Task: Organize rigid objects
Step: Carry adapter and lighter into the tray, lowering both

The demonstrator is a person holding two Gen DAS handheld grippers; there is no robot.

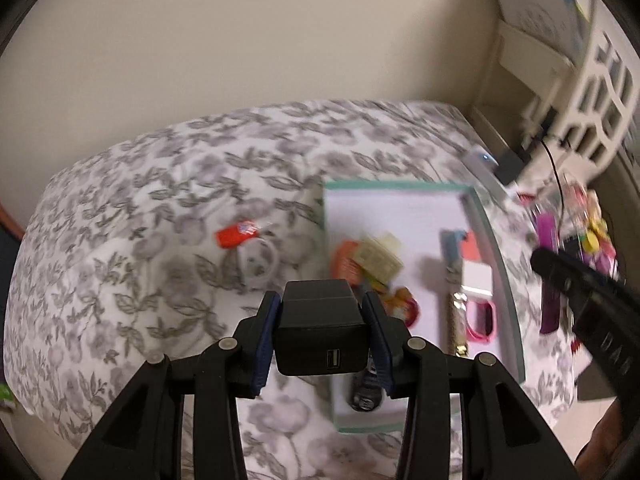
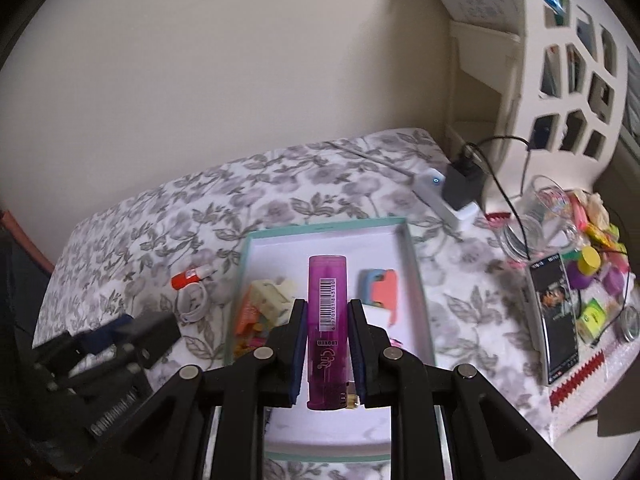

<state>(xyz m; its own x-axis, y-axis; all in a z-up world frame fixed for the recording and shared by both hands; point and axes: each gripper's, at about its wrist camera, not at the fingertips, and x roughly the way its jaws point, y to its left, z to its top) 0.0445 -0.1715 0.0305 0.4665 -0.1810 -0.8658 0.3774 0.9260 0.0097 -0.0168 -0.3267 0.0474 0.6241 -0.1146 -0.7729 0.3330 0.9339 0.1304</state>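
Note:
My left gripper (image 1: 320,308) is shut on a black USB charger block (image 1: 320,328), held above the near left edge of a shallow white box with a teal rim (image 1: 500,264). The right gripper (image 2: 326,312) is shut on a purple lighter (image 2: 327,320) that stands along its fingers, over the same box (image 2: 416,272). Inside the box lie a cream plug (image 2: 274,294), orange packets (image 2: 250,314), a blue and coral item (image 2: 380,284) and a pink ring (image 1: 482,320). The left gripper with its charger (image 2: 132,338) shows at the left of the right wrist view.
On the floral cloth (image 1: 140,208) left of the box lie a small orange-capped bottle (image 2: 188,278) and a coiled white cable (image 2: 194,300). At the right are a white power strip with a black adapter (image 2: 462,186), a glass jar (image 2: 528,224), a phone (image 2: 554,316) and colourful small items (image 2: 592,264). A cream shelf (image 2: 560,60) stands behind.

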